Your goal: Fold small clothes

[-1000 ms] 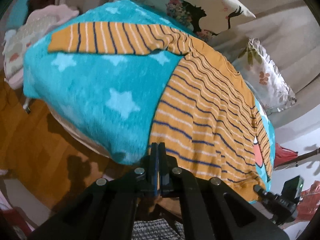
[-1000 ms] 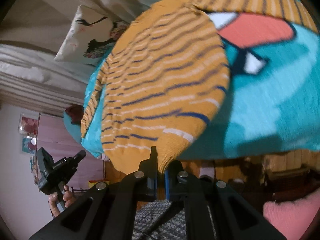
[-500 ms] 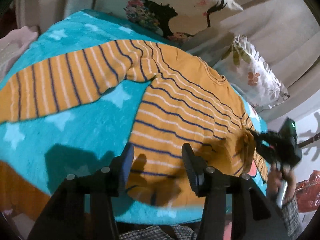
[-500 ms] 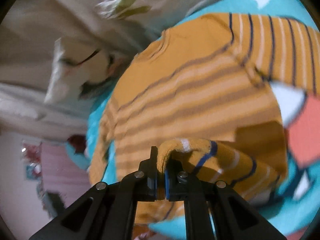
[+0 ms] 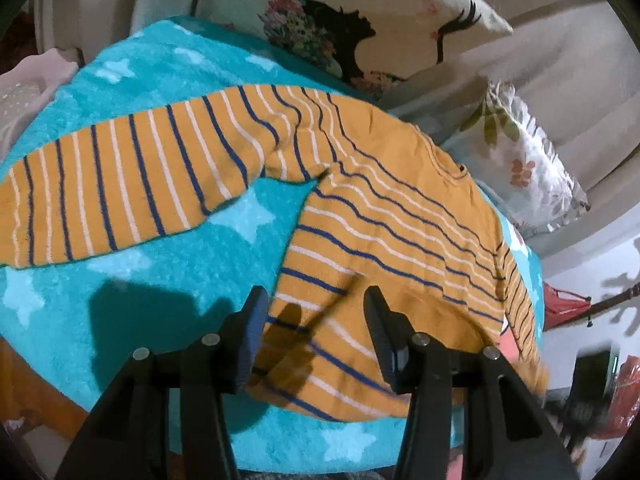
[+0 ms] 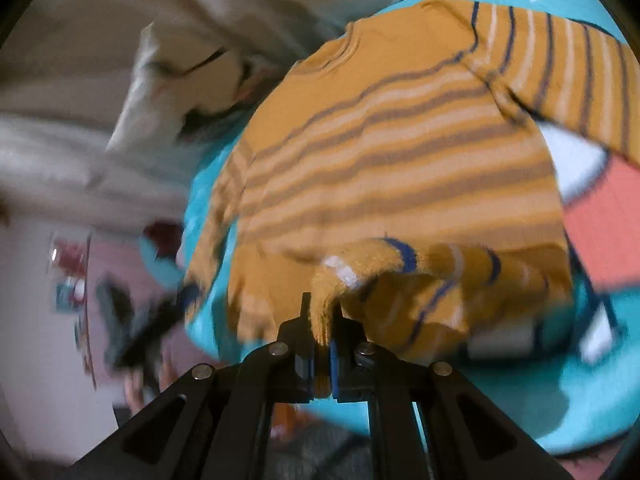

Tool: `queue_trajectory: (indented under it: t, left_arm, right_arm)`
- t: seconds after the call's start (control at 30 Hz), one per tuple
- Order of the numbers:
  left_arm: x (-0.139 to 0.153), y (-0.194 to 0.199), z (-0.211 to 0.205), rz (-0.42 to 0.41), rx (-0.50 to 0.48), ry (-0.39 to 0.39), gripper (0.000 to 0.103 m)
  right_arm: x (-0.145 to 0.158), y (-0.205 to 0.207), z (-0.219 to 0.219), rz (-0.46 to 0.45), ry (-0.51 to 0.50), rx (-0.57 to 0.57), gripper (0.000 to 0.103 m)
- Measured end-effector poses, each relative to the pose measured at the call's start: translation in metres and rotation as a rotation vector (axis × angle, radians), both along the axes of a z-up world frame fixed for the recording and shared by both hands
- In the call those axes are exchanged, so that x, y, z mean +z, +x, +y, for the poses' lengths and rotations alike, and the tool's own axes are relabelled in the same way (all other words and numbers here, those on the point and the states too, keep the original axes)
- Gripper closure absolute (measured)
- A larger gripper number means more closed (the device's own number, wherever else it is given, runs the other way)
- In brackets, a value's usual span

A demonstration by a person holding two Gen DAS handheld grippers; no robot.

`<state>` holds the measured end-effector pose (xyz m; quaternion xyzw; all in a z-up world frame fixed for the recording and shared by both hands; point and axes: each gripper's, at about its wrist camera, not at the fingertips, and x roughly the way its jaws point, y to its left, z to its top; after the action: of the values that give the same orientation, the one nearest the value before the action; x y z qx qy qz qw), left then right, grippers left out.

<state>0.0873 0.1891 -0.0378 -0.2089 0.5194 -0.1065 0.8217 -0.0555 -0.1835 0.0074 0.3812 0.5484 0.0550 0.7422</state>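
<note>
An orange sweater point(image 5: 384, 220) with navy and white stripes lies on a teal star blanket point(image 5: 168, 272), one sleeve point(image 5: 120, 188) stretched out to the left. My left gripper point(image 5: 316, 320) is open and empty, just above the sweater's lower left hem. In the right wrist view my right gripper point(image 6: 322, 332) is shut on the sweater's bottom hem point(image 6: 360, 272), lifted and folded up over the body of the sweater point(image 6: 400, 160). That view is blurred.
Printed pillows point(image 5: 360, 28) and a leaf-pattern cushion point(image 5: 528, 164) lie beyond the blanket against a beige sofa back. A pink cloth point(image 5: 24, 92) lies at the far left. Wooden floor point(image 5: 24, 392) shows below the blanket's edge.
My left gripper let go of the hem, opened and moved in over the sweater. My right gripper carried its hem corner up and forward over the sweater's body.
</note>
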Motion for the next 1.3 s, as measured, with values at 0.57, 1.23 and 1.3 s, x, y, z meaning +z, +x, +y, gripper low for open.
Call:
queue_trajectory:
  t: [0.57,1.23,1.3]
  left_arm:
    - [0.002,-0.096,-0.031,0.02,0.031,0.097,0.045]
    - [0.012,-0.107,-0.046,0.044,0.017,0.163,0.043]
    - [0.012,-0.107,-0.039,0.047,0.033,0.165,0.043]
  right_arm:
    - [-0.06,-0.174,-0.02,0.198,-0.126,-0.031,0.093]
    - [-0.032,-0.174,-0.266,-0.07,-0.106,-0.941,0.06]
    - [-0.03,-0.172,-0.27,-0.071,-0.11,-0.975,0.06]
